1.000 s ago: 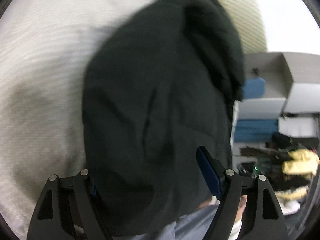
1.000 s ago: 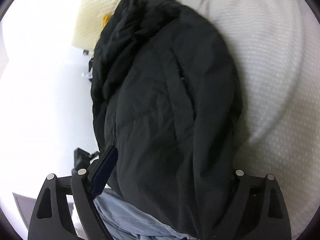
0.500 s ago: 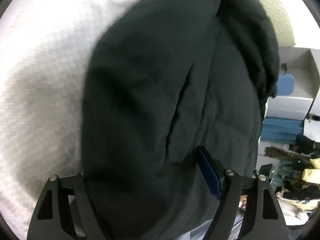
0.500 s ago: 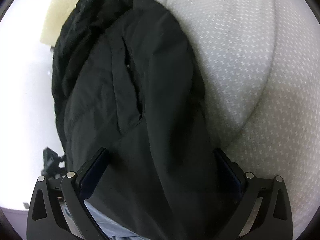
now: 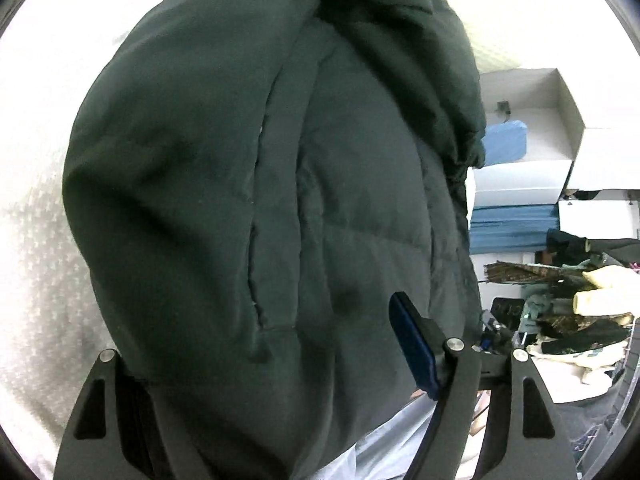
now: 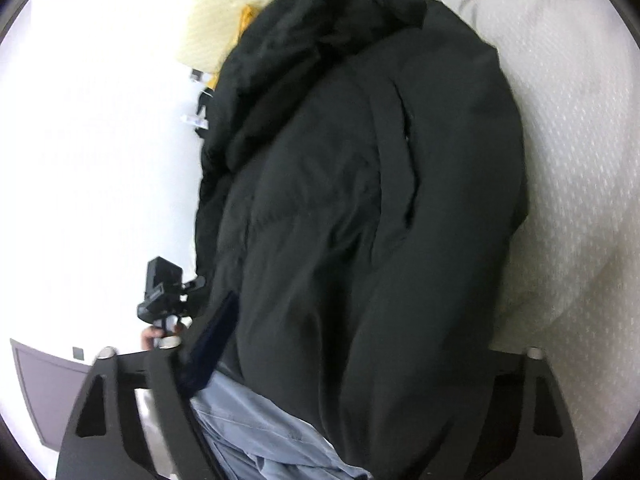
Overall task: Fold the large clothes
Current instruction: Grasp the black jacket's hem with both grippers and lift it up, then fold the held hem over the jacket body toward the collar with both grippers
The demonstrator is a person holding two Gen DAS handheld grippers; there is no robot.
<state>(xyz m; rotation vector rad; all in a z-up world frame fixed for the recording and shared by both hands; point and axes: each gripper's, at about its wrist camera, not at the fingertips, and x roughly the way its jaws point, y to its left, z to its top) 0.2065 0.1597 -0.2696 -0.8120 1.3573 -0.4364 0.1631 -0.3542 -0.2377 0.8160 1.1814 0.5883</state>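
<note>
A large dark padded jacket (image 5: pixel 280 200) fills both views, bunched over a white textured bed (image 5: pixel 36 240). In the right wrist view the jacket (image 6: pixel 360 200) hangs toward me with its hood at the top. My left gripper (image 5: pixel 272 344) has wide jaws with the jacket's lower edge lying between them; its left finger is hidden under the cloth. My right gripper (image 6: pixel 360 340) is also wide, with the jacket's hem draped over it and its right finger hidden. The left gripper's body (image 6: pixel 164 288) shows at the left of the right wrist view.
Light blue cloth (image 6: pixel 256 432) shows under the jacket's hem. A cream pillow (image 6: pixel 216 28) lies at the bed's head. White boxes (image 5: pixel 540 148), blue fabric (image 5: pixel 512 228) and a clothes pile (image 5: pixel 580 312) stand right of the bed.
The jacket has shifted across both views while staying draped between the open jaws. The right wrist view has swung back so the wall and pillow show again.
</note>
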